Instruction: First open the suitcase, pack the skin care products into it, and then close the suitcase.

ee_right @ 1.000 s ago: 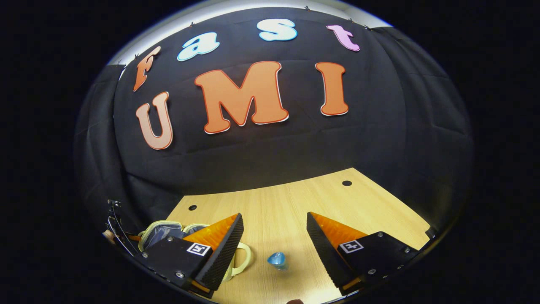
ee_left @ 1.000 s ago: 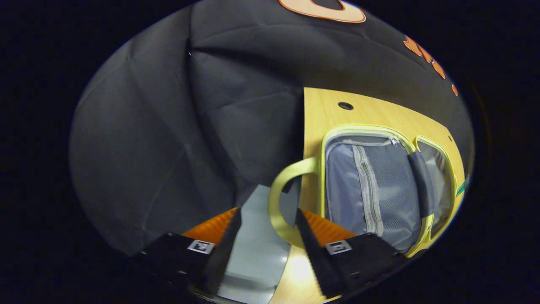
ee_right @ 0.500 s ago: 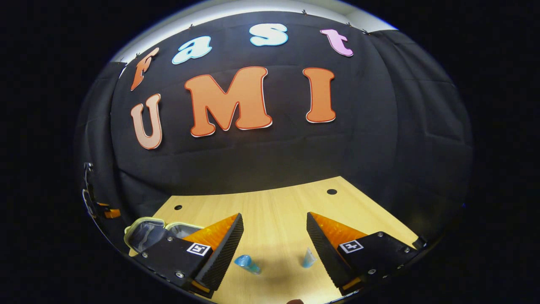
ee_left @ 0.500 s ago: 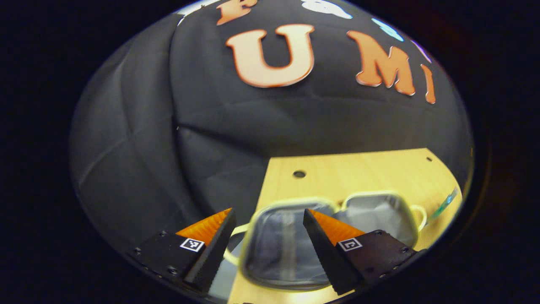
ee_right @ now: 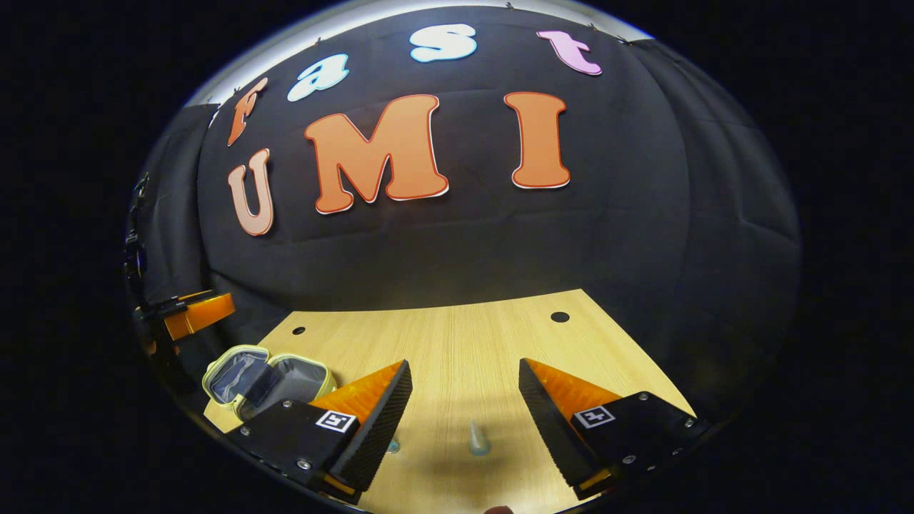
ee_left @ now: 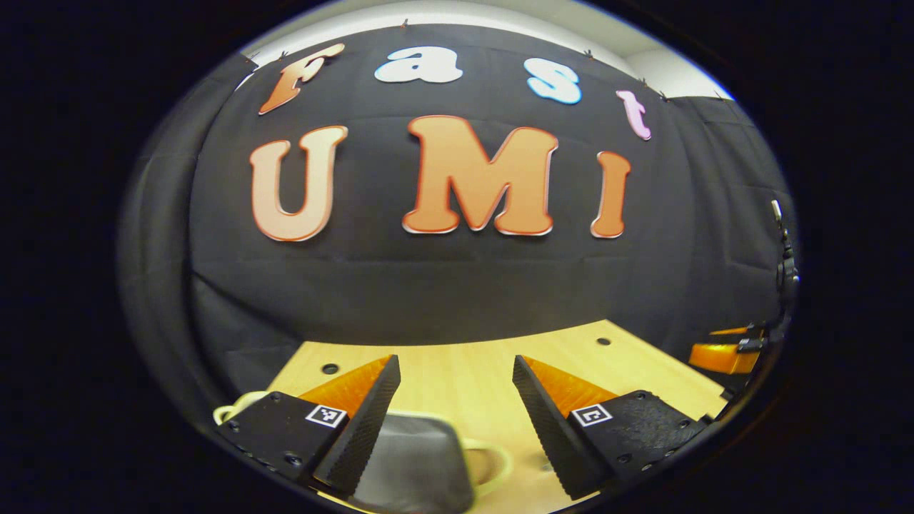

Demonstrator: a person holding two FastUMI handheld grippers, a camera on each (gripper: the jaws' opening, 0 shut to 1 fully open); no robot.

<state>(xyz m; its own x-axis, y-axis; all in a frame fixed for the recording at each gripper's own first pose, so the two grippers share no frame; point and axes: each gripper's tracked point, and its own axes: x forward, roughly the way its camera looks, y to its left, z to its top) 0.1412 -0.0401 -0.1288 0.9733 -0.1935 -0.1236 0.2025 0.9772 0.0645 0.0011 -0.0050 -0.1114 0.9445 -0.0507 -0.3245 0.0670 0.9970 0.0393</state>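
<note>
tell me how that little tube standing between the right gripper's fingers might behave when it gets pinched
The tube looks slim and stands on one end on the wooden table, so a nudge would probably tip it. It seems small, so likely light. The right gripper is open around it; an off-centre pinch might knock it over.

grey suitcase yellow-green trim, light wood-grain table

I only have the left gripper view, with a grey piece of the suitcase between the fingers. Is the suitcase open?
Observer: Yes. The right gripper view shows the suitcase lying open, both halves spread on the table.
Operator: Anything left outside it?
Observer: A small blurred item stands on the table, apart from the case.
Operator: Is the right gripper holding it?
Observer: No. The right gripper is open and empty, with the item between its fingers.
</note>
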